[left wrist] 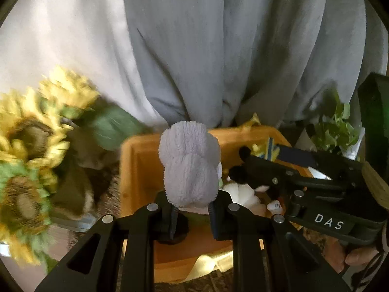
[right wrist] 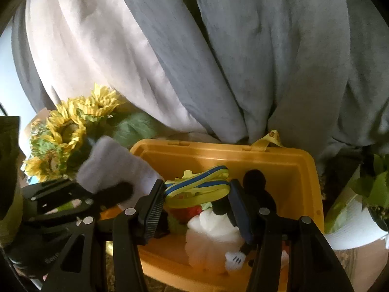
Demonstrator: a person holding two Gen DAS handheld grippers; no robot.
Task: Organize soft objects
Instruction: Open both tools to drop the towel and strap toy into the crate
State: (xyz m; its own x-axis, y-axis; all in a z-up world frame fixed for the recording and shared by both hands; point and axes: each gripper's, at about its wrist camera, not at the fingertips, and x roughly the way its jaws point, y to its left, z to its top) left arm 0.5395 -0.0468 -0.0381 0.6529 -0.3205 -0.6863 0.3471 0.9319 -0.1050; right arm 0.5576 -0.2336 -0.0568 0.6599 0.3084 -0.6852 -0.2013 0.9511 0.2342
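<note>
Leftmost, we see blurred sunflowers [left wrist: 29, 131] standing just outside the yellow bin [left wrist: 136, 160], close against its left wall. Next comes our pale lavender plush cloth [left wrist: 189, 165], a fluffy, rolled bundle with a nubbly terry surface, held up over the bin's left half. Our left gripper [left wrist: 192, 210] pinches the cloth's lower end, its jaws pressed nearly together on the fabric. Moving right, our right gripper [right wrist: 195, 189] clamps a yellow band with blue stripes [right wrist: 199, 185], a flat looped strap that spans the narrow gap between the fingers and hangs above the bin's middle. Beneath it, inside the bin, lie a white plush toy [right wrist: 211, 233] with black ears [right wrist: 254, 177] and something red [right wrist: 192, 213]. We find the bin's back rim [right wrist: 218, 146] just beside the grey draped fabric [right wrist: 267, 60], and a yellow tag [right wrist: 272, 137] hangs over that rim. Open floor shows in the bin's left near corner. Farthest right, green leaves [right wrist: 379, 185] stand beside the bin's right wall.
</note>
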